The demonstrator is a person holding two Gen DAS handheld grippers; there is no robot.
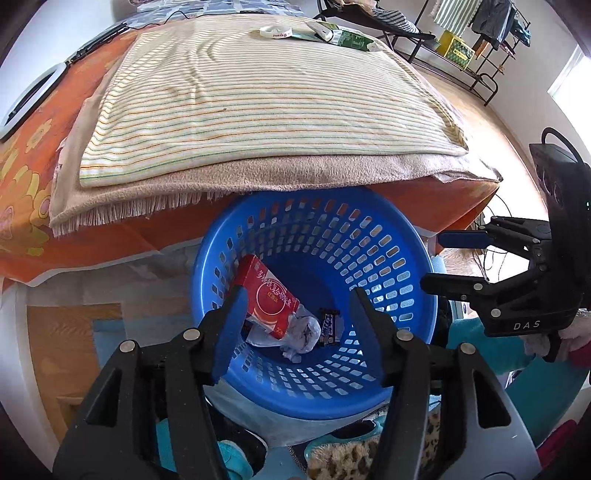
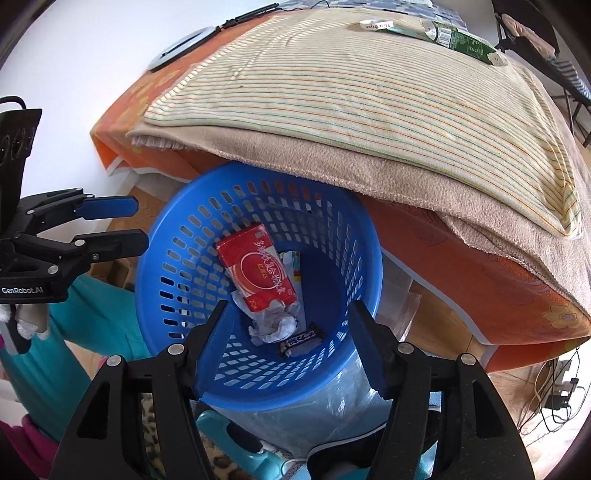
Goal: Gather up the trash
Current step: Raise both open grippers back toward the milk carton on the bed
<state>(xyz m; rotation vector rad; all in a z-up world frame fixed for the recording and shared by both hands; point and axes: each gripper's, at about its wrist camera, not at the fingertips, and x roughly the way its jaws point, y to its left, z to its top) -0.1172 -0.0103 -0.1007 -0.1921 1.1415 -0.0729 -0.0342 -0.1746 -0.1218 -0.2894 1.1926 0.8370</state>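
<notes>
A blue plastic basket stands under the table's front edge. In it lie a red carton, crumpled white paper and a dark candy wrapper. My left gripper is open and empty above the basket. My right gripper is open and empty beside it. On the far side of the striped cloth lie a green carton and a white wrapper.
The table carries an orange flowered cover and a beige blanket. A ring light lies at its left. A drying rack stands behind. Cables lie on the floor at right.
</notes>
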